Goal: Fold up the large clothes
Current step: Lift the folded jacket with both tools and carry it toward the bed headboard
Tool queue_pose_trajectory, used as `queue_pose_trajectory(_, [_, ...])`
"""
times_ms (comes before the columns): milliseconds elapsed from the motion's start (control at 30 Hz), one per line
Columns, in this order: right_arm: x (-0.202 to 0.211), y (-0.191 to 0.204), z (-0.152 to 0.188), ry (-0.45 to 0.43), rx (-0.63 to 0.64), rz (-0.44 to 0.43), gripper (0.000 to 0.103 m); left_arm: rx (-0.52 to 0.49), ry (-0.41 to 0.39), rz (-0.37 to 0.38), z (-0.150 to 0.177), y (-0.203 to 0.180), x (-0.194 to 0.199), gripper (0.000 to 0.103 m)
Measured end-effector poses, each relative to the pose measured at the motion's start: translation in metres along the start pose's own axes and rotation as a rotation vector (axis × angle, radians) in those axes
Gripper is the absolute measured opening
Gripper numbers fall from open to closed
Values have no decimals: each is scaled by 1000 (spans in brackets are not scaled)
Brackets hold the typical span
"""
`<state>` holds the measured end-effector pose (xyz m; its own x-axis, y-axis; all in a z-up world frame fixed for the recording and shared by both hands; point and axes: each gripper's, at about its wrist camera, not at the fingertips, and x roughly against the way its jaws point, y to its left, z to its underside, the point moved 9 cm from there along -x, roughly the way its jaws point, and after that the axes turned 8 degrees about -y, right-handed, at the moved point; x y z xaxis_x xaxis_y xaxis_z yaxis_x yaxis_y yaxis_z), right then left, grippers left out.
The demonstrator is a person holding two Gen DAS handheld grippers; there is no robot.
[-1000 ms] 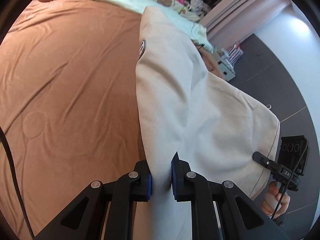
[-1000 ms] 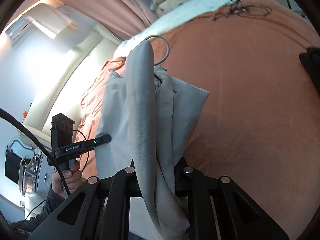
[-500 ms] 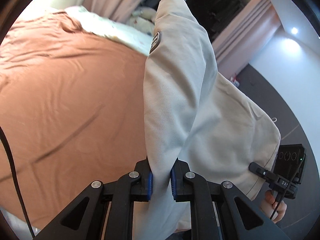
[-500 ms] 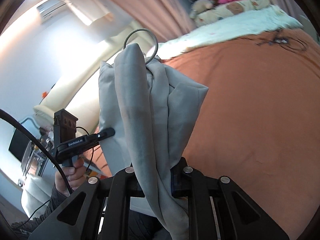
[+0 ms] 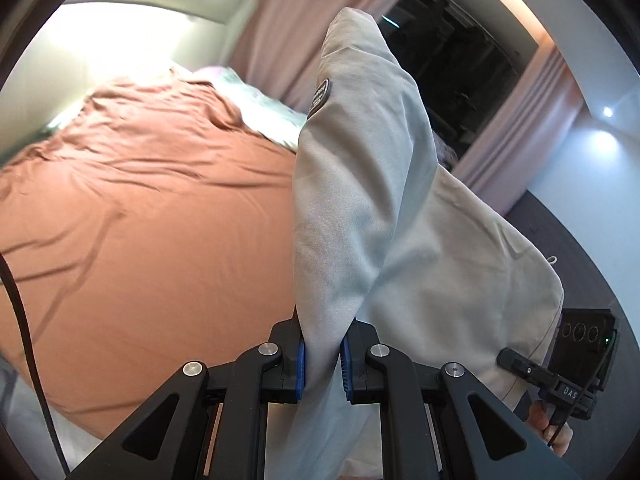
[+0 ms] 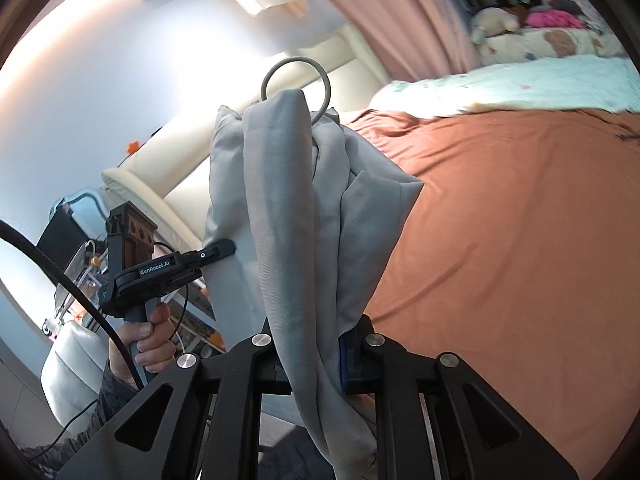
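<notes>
A large pale grey-beige garment point(image 5: 360, 184) with a round dark sleeve patch point(image 5: 320, 94) hangs in the air above the bed. My left gripper point(image 5: 322, 360) is shut on a fold of it, the blue pads point(image 5: 301, 368) pinching the cloth. In the right wrist view the same garment point(image 6: 296, 200) drapes over my right gripper point(image 6: 316, 356), which is shut on a thick bunch of it; a cord loop point(image 6: 296, 80) sticks up from the top. Each view also shows the other gripper point(image 6: 212, 250) clamped on the garment's far edge, held by a hand point(image 6: 148, 340).
A wide bed with a rust-orange sheet point(image 5: 140, 220) lies below and beside the garment. A pale blanket point(image 6: 520, 84) and soft toys point(image 6: 496, 20) sit at its head. Pink curtains point(image 5: 304, 20), a cream sofa point(image 6: 180, 168) and dark floor point(image 5: 580, 240) surround it.
Both grippers have risen and swung, lifting the garment clear of the sheet; the views now tilt up toward curtains and walls. Both grips are unchanged.
</notes>
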<state>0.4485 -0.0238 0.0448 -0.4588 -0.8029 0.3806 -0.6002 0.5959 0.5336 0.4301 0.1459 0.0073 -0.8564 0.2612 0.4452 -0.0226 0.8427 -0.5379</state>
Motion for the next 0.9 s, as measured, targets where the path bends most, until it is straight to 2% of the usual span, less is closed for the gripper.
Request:
queue_pose_trajectory(100, [-33, 18, -1, 9, 41, -38, 11, 13, -33, -34, -17, 32, 23, 14])
queue_pose_trajectory(267, [-88, 17, -1, 30, 95, -101, 11, 13, -91, -82, -47, 79, 62, 13])
queue_pose_trajectory(467, [-152, 47, 3, 64, 132, -180, 11, 8, -142, -168, -82, 138, 101, 13])
queue_pose_trajectory(767, [-240, 90, 13, 111, 112, -303, 11, -38, -192, -297, -139, 230, 158, 13])
queue_pose_trajectory(900, [-280, 105, 21, 143, 113, -348, 11, -66, -192, -350, -160, 265, 170, 13])
